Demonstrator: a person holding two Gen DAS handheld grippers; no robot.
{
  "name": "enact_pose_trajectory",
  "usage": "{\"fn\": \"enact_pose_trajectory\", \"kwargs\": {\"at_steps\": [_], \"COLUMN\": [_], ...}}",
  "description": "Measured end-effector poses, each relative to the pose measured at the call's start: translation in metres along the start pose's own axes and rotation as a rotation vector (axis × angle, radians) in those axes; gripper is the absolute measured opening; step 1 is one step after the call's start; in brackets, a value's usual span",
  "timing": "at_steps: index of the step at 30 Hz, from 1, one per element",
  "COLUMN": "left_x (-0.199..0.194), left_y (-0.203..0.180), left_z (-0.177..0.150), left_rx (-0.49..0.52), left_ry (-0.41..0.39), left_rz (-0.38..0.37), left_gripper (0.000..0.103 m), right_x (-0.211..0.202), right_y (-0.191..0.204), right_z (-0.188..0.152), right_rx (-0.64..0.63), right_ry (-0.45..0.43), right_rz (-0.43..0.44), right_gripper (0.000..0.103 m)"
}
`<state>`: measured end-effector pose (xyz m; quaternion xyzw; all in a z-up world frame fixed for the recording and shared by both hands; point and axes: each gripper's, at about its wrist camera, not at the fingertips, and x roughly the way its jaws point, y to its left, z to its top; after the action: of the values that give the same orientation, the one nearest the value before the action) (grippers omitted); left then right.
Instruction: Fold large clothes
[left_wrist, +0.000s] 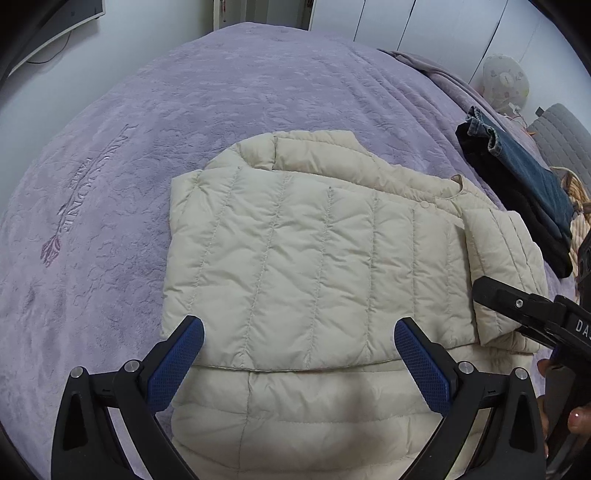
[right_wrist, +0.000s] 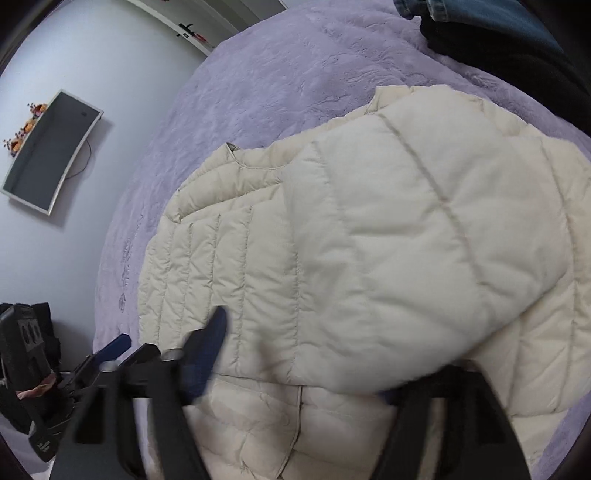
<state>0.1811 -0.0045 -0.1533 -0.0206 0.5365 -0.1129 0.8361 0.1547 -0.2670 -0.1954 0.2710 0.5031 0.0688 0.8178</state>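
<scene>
A lavender bedspread (left_wrist: 258, 96) with an embroidered flower-and-lettering motif (left_wrist: 79, 199) covers a wide bed, white cupboard doors (left_wrist: 424, 26) behind it and a wall-mounted screen (right_wrist: 51, 151) off to one side. Spread across the middle lies a cream quilted puffer jacket (left_wrist: 306, 236), part-folded, one side panel turned over the body and a sleeve (left_wrist: 506, 266) doubled in at the right edge, collar (left_wrist: 458, 188) pointing toward the far side of the bed. Just beyond the jacket rests a stack of folded dark clothes topped by blue jeans (left_wrist: 517, 162).

The left gripper (left_wrist: 299, 354) hangs over the jacket's near hem, its blue-padded jaws spread wide and clasping nothing. The right gripper (right_wrist: 306, 373), blurred in its own camera, stands over the bulging folded sleeve with jaws parted; its right finger is hidden under the fabric, and no pinch on the cloth can be seen. From the left camera, its black frame shows at the jacket's right edge, a person's fingers (left_wrist: 576, 417) wrapped on the handle.
</scene>
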Motion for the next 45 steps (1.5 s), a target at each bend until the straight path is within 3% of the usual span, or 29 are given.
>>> {"fn": "enact_pose_trajectory", "kwargs": {"at_steps": [9, 11, 13, 15, 18, 25, 32, 33, 34, 36, 38, 42, 43, 44, 45], "left_x": [0.004, 0.005, 0.005, 0.005, 0.006, 0.009, 0.026, 0.029, 0.031, 0.036, 0.04, 0.045, 0.046, 0.047, 0.05], "left_y": [0.002, 0.005, 0.008, 0.012, 0.017, 0.038, 0.033, 0.03, 0.028, 0.022, 0.014, 0.002, 0.001, -0.001, -0.003], "left_z": [0.012, 0.015, 0.017, 0.02, 0.022, 0.031, 0.034, 0.034, 0.034, 0.034, 0.035, 0.037, 0.038, 0.038, 0.038], "left_rx": [0.002, -0.008, -0.017, -0.025, -0.041, -0.137, -0.175, -0.174, -0.17, -0.156, -0.136, -0.097, -0.086, -0.072, -0.06], "left_ry": [-0.021, -0.021, -0.021, -0.02, -0.015, 0.015, 0.087, 0.096, 0.106, 0.124, 0.132, 0.131, 0.13, 0.134, 0.147], "left_rz": [-0.074, -0.104, -0.134, -0.165, -0.193, -0.421, -0.599, -0.608, -0.613, -0.613, -0.606, -0.513, -0.49, -0.472, -0.459], "left_gripper": [0.103, 0.103, 0.103, 0.103, 0.103, 0.103, 0.103, 0.103, 0.103, 0.103, 0.103, 0.103, 0.095, 0.079, 0.069], "right_x": [-0.059, -0.063, -0.063, -0.062, -0.056, -0.018, 0.03, 0.033, 0.034, 0.03, 0.024, 0.006, 0.001, -0.003, -0.008], "right_y": [-0.035, -0.043, -0.047, -0.042, -0.01, 0.072, 0.096, 0.095, 0.093, 0.088, 0.085, 0.065, 0.059, 0.055, 0.05], "right_z": [-0.007, -0.003, 0.002, 0.007, 0.016, 0.004, -0.023, -0.026, -0.028, -0.032, -0.034, -0.037, -0.036, -0.037, -0.036], "right_rx": [0.211, 0.252, 0.273, 0.247, 0.099, -0.26, -0.366, -0.36, -0.348, -0.334, -0.331, -0.276, -0.261, -0.247, -0.233], "right_ry": [-0.174, -0.19, -0.196, -0.207, -0.211, -0.106, 0.069, 0.088, 0.104, 0.106, 0.107, 0.098, 0.095, 0.092, 0.089], "right_rz": [-0.061, -0.066, -0.054, -0.045, -0.066, -0.072, -0.083, -0.076, -0.057, -0.031, -0.042, -0.036, -0.034, -0.036, -0.041], "right_gripper": [0.086, 0.065, 0.02, 0.015, 0.015, 0.015, 0.018, 0.031, 0.056, 0.071, 0.071, 0.071, 0.071, 0.071, 0.071]}}
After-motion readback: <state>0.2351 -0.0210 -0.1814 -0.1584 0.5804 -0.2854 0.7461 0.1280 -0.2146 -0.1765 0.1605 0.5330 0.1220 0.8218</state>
